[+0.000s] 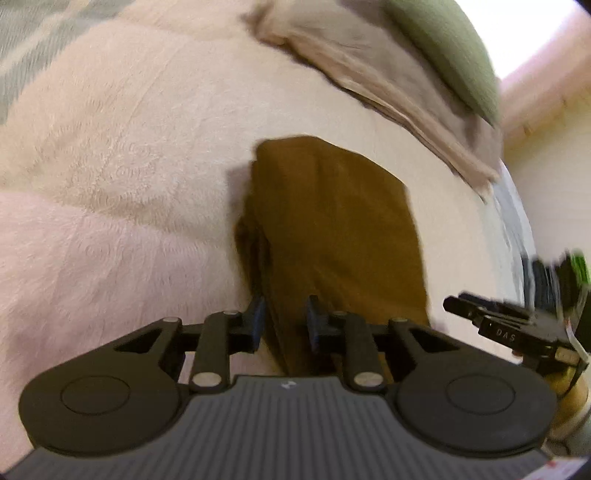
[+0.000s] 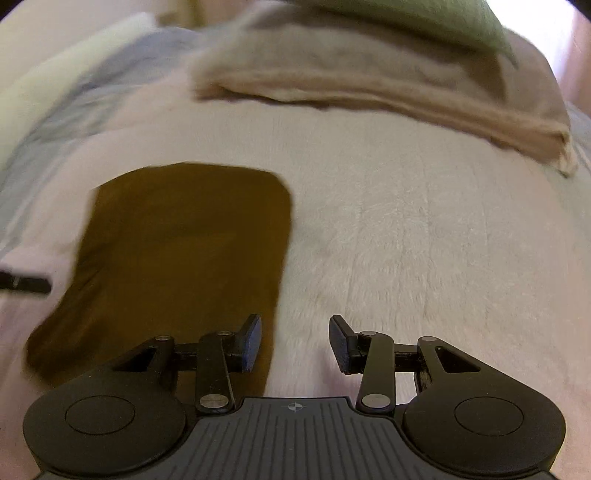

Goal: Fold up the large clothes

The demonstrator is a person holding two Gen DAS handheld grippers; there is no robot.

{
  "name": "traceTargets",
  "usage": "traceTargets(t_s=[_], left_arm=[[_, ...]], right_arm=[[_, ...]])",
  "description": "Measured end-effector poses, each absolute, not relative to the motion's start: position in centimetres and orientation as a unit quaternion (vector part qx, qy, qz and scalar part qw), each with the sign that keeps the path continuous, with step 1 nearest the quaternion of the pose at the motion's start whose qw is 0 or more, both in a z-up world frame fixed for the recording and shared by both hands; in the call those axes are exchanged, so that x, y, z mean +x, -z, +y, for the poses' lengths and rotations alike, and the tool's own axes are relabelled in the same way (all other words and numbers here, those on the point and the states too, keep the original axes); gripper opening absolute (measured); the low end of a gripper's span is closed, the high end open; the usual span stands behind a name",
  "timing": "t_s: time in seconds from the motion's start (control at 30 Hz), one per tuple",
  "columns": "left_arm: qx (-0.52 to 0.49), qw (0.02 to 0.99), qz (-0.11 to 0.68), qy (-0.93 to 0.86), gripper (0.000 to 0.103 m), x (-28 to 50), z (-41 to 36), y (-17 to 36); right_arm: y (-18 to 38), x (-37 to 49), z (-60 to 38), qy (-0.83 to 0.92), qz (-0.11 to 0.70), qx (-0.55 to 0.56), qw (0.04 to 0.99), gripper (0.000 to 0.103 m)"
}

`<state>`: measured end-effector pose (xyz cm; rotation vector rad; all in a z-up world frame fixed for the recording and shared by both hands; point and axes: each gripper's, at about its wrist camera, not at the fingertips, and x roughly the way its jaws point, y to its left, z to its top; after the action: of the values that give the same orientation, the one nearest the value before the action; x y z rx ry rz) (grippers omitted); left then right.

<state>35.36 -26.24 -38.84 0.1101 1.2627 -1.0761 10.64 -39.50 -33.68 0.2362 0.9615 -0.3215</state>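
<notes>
1. A mustard-brown cloth garment, folded into a flat rectangle (image 2: 184, 251), lies on the pale pink fleecy blanket (image 2: 424, 240) that covers the surface I am working over.
2. I judge the garment soft, light and limp; it will sag and slide open if I lift one layer only, so I would take it at a thick folded edge or corner, through all layers.
3. My left gripper (image 1: 284, 321) has its blue-padded fingers narrowed around the garment's near edge, with brown layers bunched between them. It appears to be clamping the cloth, though motion blur keeps me from being sure of contact on both pads.
4. My right gripper (image 2: 295, 343) is spread wide and holds nothing. Its left finger hovers over the garment's right edge; its right finger is over bare blanket.
5. Beyond the garment, a folded beige towel-like cloth (image 2: 369, 74) lies on the blanket with a sage-green item (image 2: 424, 18) on top.
</notes>
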Motion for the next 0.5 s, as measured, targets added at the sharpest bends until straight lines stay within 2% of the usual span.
traceTargets(t_s=[0.03,0.1,0.13,0.3,0.33,0.4,0.43,0.47,0.5], left_arm=[[0.052,0.670,0.559,0.485,0.026,34.5,-25.8,38.1],[0.049,0.662,0.556,0.501,0.041,32.8,-24.7,37.0],[0.048,0.660,0.553,0.507,0.043,31.9,-24.3,36.6],[0.064,0.666,0.539,0.511,0.044,29.0,-25.2,37.1],[0.066,0.671,0.536,0.508,0.043,28.7,-25.4,37.4],[0.078,0.683,0.534,0.493,0.031,28.2,-25.9,38.1],[0.076,0.688,0.529,0.490,0.026,28.1,-25.8,38.3],[0.070,0.690,0.527,0.491,0.004,28.0,-25.8,38.5],[0.065,0.689,0.528,0.492,0.003,27.9,-25.9,38.7]], right_arm=[[33.3,9.8,-38.3,0.132,0.461,0.097,0.872,0.038],[33.0,8.2,-36.0,0.088,0.464,0.068,0.879,0.038],[33.3,7.8,-35.2,0.065,0.466,0.058,0.881,0.038],[37.2,8.9,-33.9,0.027,0.472,-0.026,0.881,0.038],[37.8,9.1,-33.6,0.026,0.469,-0.045,0.882,0.038],[38.9,9.6,-33.3,0.026,0.459,-0.084,0.884,0.037],[39.2,9.3,-33.0,0.010,0.450,-0.106,0.886,0.015],[39.3,9.2,-32.7,-0.004,0.442,-0.135,0.887,0.000],[39.6,9.3,-32.7,-0.007,0.439,-0.155,0.885,0.000]])
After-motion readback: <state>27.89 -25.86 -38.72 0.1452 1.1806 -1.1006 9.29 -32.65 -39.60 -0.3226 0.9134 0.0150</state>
